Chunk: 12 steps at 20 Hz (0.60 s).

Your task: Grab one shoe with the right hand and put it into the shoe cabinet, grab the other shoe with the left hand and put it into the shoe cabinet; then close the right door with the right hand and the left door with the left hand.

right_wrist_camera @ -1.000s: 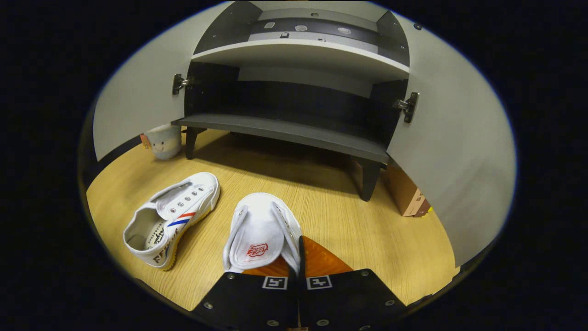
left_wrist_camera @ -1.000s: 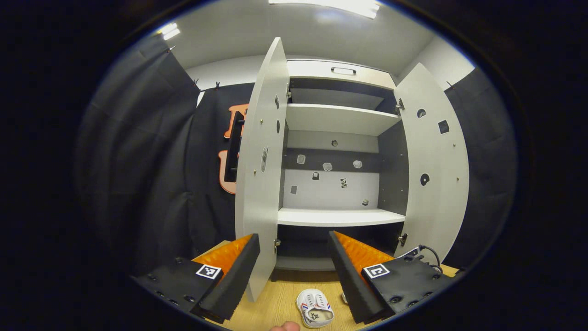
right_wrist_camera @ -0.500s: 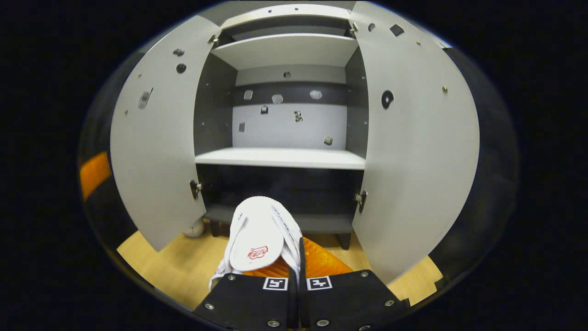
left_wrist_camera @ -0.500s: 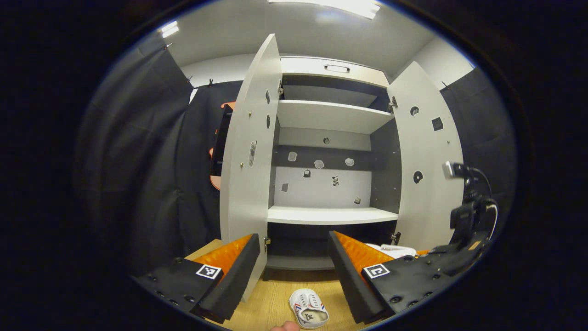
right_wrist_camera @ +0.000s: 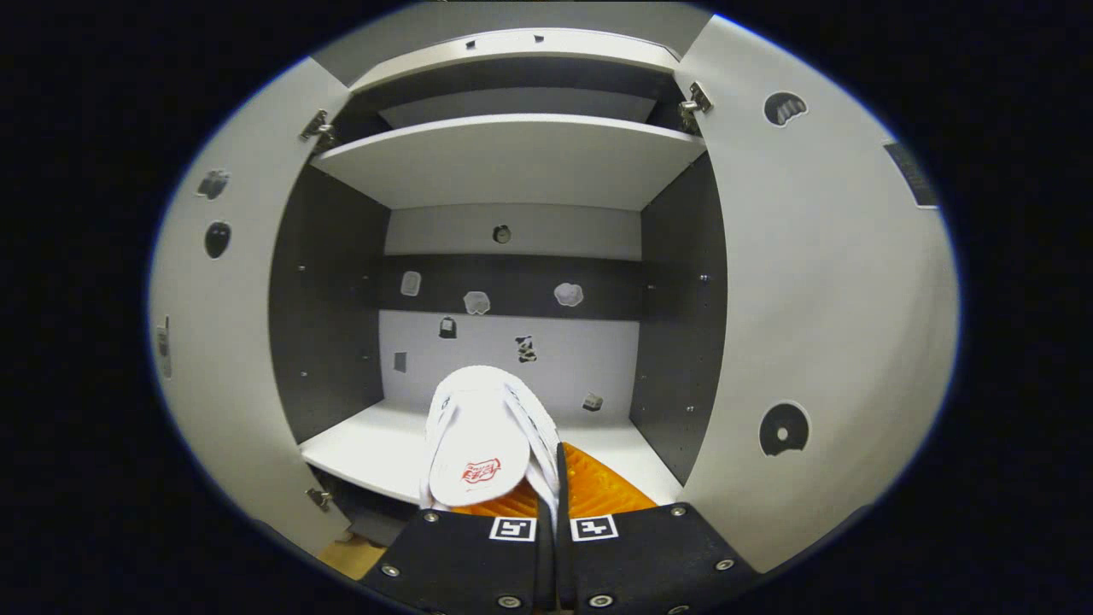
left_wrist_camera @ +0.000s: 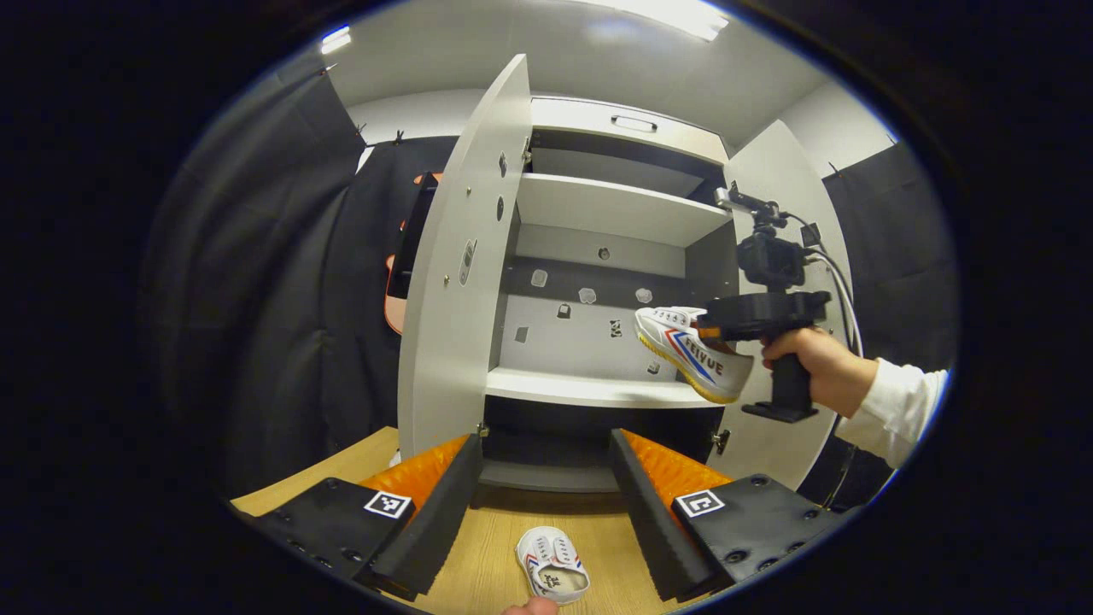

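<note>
Right gripper [right_wrist_camera: 553,478]: fingers nearly together, clamped on the side wall of a white shoe [right_wrist_camera: 478,431], toe pointing forward.
Shoe cabinet [right_wrist_camera: 512,162]: straight ahead, both doors swung wide.
Left door [right_wrist_camera: 222,342]: open, small stickers on its inner face.
Right door [right_wrist_camera: 820,299]: open, close alongside.
Middle shelf [right_wrist_camera: 367,448]: white, just beyond the shoe's toe.
Back panel [right_wrist_camera: 512,299]: dotted with small stickers.

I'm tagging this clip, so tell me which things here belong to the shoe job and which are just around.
Job:
- held shoe, in the right gripper
- floor shoe
- left gripper, open
- shoe cabinet, left door, right door

Just around:
- stickers on the cabinet's back wall
</note>
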Motion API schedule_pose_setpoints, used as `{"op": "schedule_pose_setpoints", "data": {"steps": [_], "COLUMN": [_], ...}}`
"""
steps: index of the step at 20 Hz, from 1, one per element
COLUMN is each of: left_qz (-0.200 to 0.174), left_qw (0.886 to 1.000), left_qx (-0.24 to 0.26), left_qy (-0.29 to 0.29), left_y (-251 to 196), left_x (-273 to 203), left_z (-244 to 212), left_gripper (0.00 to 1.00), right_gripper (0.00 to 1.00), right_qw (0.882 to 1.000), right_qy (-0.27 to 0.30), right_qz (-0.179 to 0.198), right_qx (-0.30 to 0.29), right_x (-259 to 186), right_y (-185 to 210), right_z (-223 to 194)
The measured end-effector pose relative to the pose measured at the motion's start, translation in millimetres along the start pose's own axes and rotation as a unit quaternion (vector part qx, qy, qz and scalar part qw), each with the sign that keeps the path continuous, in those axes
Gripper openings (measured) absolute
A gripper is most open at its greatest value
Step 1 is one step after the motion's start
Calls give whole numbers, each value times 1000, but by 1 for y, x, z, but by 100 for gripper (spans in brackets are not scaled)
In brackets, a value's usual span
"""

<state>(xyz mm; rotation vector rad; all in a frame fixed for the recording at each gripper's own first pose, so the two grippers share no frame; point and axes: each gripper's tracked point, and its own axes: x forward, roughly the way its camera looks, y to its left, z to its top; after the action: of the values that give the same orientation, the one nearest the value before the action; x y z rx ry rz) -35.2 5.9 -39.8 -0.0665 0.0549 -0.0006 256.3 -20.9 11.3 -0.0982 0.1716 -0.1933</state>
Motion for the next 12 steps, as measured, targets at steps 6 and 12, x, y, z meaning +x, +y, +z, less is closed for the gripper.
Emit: {"op": "schedule_pose_setpoints", "data": {"steps": [6,12], "left_qz": [20,36], "left_qw": [1000,999], "left_qx": [8,8], "left_qy": [10,15], "left_y": [13,26], "left_x": [-5,-7], "left_z": [-5,-9], "left_gripper": [96,96], "right_gripper": [0,0], "right_qw": [997,990], "right_qy": [64,127], "right_qz": [-41,-54], "right_qx": [4,-4], "right_x": [109,161], "right_y": [-4,-2], "right_z": [-19,-67]}}
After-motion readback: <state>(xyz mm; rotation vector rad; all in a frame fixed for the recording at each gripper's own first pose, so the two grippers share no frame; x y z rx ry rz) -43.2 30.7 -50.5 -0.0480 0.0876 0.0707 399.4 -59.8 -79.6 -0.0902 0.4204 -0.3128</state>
